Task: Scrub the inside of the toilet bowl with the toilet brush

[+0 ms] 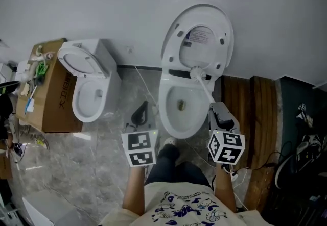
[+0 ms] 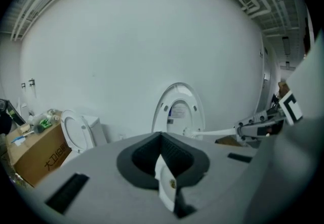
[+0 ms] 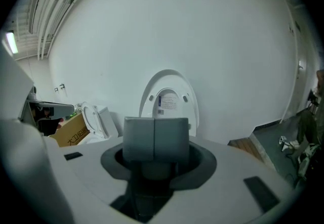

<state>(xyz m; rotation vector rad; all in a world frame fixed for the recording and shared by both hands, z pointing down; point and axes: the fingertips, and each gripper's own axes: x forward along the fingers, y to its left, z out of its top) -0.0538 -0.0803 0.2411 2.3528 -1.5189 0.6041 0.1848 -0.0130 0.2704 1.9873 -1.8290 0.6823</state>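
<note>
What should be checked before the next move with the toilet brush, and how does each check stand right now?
1. Seat raised off the toilet bowl: ok.
2. Right gripper shut on the toilet brush handle: ok.
3. Brush head down inside the bowl: not ok, it sits up at the back rim.
4. Left gripper clear of the bowl, to its left: ok.
5. Water level in the bowl: cannot tell.
</note>
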